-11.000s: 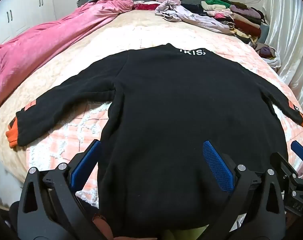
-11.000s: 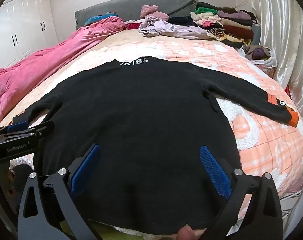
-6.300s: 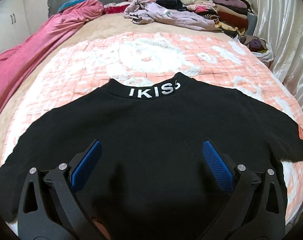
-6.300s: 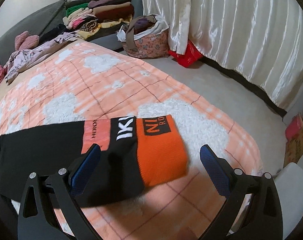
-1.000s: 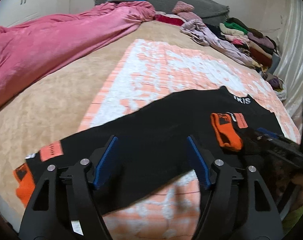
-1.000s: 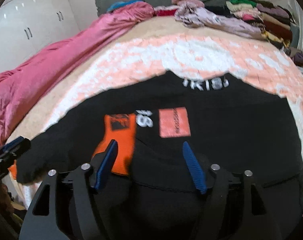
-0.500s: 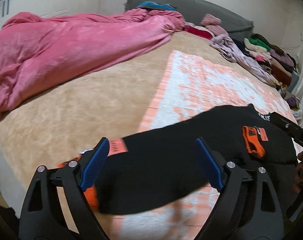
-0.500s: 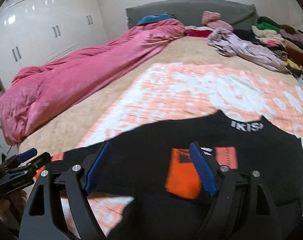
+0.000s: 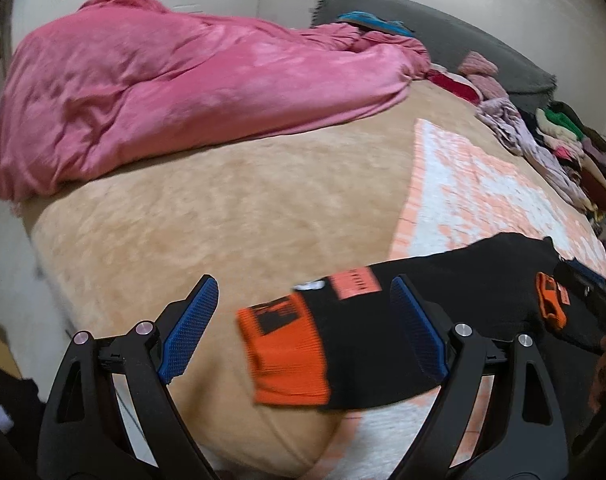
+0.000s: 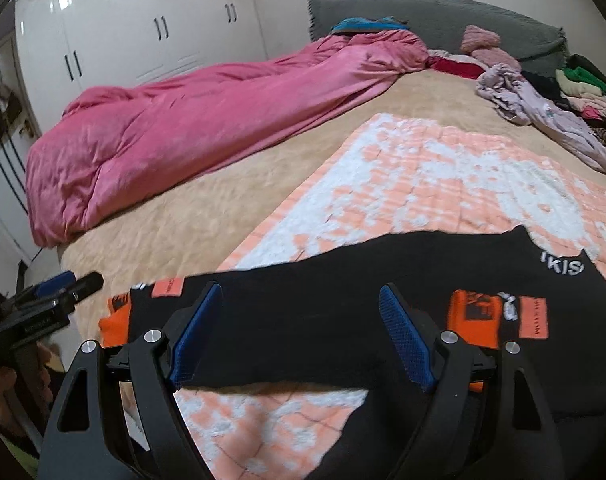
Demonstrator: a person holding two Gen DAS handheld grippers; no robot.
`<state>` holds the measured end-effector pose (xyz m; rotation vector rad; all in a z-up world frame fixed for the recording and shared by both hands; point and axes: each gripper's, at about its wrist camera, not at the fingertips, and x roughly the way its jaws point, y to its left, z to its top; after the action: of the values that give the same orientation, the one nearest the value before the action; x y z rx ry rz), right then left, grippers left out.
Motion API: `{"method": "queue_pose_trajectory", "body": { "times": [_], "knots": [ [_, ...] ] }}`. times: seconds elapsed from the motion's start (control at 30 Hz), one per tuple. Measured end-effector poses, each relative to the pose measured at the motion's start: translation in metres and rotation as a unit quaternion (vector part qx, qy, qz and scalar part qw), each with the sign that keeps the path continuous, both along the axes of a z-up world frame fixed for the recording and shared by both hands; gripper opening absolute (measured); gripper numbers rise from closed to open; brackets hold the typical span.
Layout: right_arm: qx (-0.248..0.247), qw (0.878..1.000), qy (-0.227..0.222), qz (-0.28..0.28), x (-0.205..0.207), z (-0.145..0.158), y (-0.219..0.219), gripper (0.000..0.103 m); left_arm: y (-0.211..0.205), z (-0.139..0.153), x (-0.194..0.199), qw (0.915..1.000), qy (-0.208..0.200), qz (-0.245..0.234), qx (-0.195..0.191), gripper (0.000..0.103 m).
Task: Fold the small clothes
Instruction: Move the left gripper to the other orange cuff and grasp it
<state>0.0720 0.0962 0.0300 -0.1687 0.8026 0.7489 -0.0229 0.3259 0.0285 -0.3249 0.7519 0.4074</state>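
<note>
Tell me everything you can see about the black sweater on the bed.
The black sweater looks like soft fleece and lies flat on the orange-and-white blanket. White lettering marks the collar. Both sleeves end in orange ribbed cuffs with pink patches. One sleeve is folded across the body; the other stretches sideways onto the beige bedspread. No gripper pad presses on it.

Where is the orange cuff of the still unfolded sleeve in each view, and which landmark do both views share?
Left wrist: the orange cuff lies low in the centre, between the open jaws of the left gripper.
Right wrist: the same cuff lies at lower left, outside the right gripper.
Shared landmark: the pink duvet, upper left in both.
</note>
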Motion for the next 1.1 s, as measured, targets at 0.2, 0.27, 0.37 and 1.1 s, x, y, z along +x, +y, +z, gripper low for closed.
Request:
{"method": "queue_pose_trajectory", "body": {
  "times": [0.2,0.27,0.37,1.1],
  "knots": [
    [-0.016,1.000,0.011,0.019,-0.013,-0.016,0.016,0.080,0.023,-0.016,-0.018,0.9994,0.012,0.029,-0.013,0.083],
    [-0.022,0.999,0.011,0.022,-0.016,-0.020,0.019,0.080,0.028,-0.022,-0.022,0.9989,0.015,0.035,-0.026,0.083],
    [-0.029,0.999,0.017,0.023,-0.017,-0.026,0.018,0.080,0.034,-0.036,-0.028,0.9971,0.015,0.033,-0.067,0.083],
    [-0.029,0.998,0.047,-0.017,-0.011,-0.043,-0.021,0.080,0.004,-0.067,-0.002,0.9940,0.021,0.020,-0.105,0.023]
  ]
}}
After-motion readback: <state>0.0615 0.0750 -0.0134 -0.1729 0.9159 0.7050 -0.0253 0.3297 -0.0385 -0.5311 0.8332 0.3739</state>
